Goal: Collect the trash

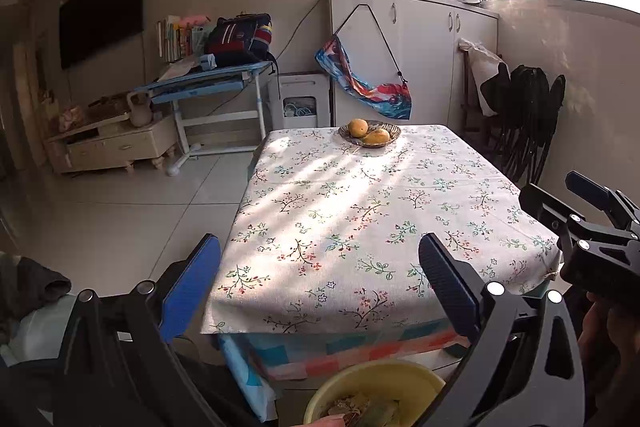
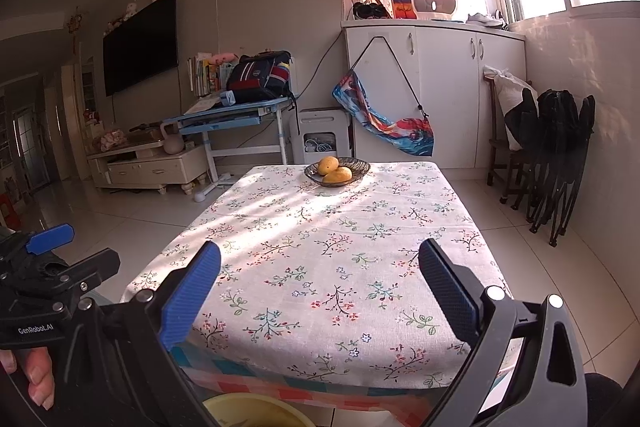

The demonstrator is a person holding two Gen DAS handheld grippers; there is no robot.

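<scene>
Right below you sits a yellow bin [image 1: 376, 391] with trash [image 1: 360, 411] in it, low and between your left gripper [image 1: 320, 287] fingers, not touching them. Your left jaws are wide apart and hold nothing. Your right gripper [image 2: 320, 291] is wide apart too, with nothing in it, and the bin's rim peeks in under it. Past both lies the flowery table [image 2: 320, 247]. At its far end, a bowl [image 2: 358, 165] holds two mangoes [image 2: 336, 174].
</scene>
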